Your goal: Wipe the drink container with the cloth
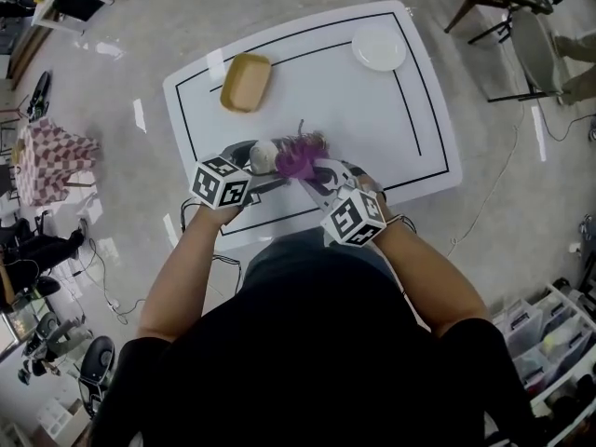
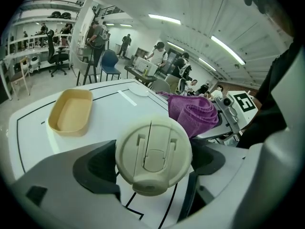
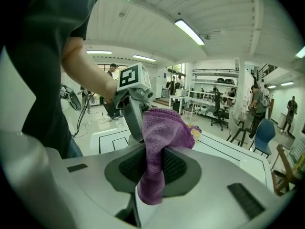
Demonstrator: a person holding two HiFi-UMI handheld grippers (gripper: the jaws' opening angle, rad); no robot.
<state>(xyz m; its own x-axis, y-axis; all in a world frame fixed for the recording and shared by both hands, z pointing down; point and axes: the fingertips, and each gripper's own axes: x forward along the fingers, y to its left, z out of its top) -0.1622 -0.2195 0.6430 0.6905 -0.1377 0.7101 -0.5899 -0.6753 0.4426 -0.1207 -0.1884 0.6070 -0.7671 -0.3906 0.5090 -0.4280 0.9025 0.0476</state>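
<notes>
At the table's (image 1: 372, 110) near edge the left gripper (image 2: 152, 163) clamps the drink container (image 2: 153, 147); the right gripper (image 3: 153, 168) pinches the purple cloth (image 3: 162, 128) just right of it. Hard wiping could twist it loose

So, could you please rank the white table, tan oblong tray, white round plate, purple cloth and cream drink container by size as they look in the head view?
White table
Tan oblong tray and white round plate, too alike to rank
Purple cloth
Cream drink container, partly hidden
</notes>
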